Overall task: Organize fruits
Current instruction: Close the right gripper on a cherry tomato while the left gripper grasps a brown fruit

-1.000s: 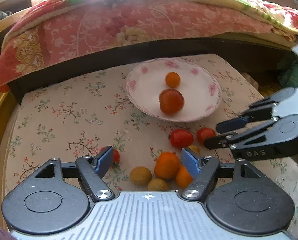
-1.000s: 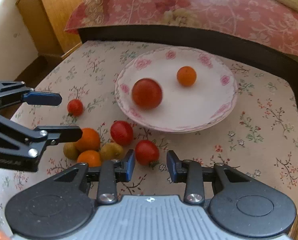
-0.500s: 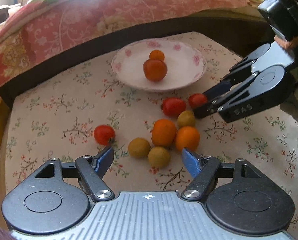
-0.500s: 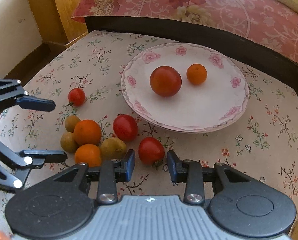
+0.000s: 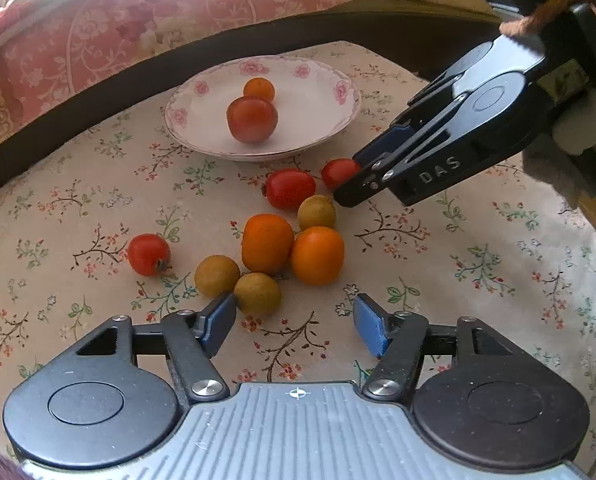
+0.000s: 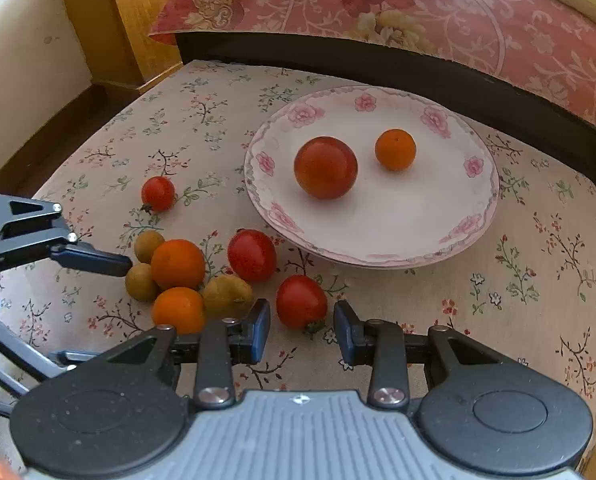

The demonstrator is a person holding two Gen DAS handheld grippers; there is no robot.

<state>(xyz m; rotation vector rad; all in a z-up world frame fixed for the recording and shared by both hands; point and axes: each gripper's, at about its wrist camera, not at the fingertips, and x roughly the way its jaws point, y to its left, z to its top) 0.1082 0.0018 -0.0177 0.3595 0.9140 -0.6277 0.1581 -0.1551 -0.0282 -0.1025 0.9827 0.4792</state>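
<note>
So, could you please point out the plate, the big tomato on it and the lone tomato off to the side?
plate [image 6: 450, 216], right wrist view, bare inner surface
big tomato [image 6: 325, 167], right wrist view, centre
lone tomato [image 6: 158, 193], right wrist view, centre

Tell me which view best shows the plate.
The right wrist view: the plate lies close, its whole rim seen, both fruits apart. In the left wrist view it sits far and small, one fruit partly hiding the other.
</note>
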